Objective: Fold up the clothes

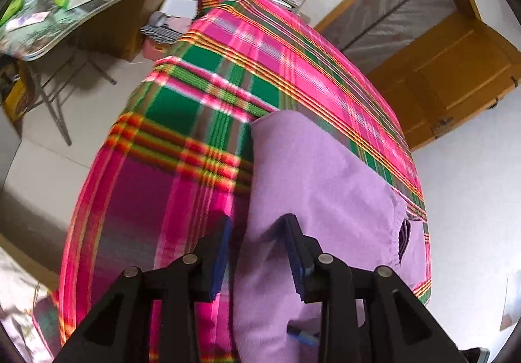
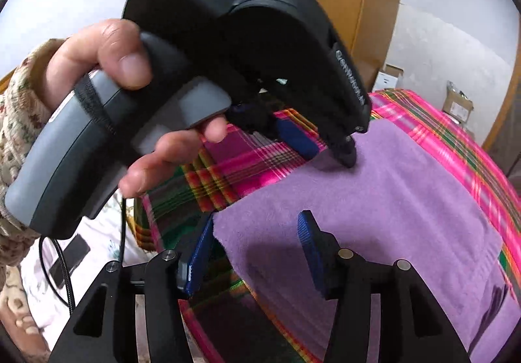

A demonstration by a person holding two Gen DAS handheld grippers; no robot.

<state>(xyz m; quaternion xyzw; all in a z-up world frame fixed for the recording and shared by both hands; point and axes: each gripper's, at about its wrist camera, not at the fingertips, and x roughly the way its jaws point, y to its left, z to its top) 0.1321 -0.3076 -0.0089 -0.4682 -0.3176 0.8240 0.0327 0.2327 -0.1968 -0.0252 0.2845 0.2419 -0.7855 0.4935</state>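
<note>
Two hand-held grippers work our purple garment (image 2: 390, 200), spread flat on the plaid-covered bed (image 1: 202, 122) for folding. Our left hand-held gripper (image 1: 257, 252) and right hand-held gripper (image 2: 255, 252) each straddle its near edge, jaws apart, gripping nothing yet.

You are looking at a lilac fleece garment (image 1: 312, 174), soft and slightly fuzzy, lying flat on the bright pink, green and orange plaid cloth (image 1: 202, 95) that covers the surface. It is folded into a rough rectangle with straight edges and a squared corner at the far end. In the left wrist view, a seam runs along its right side, where a small dark opening shows. Its surface is smooth, with few wrinkles.
</note>
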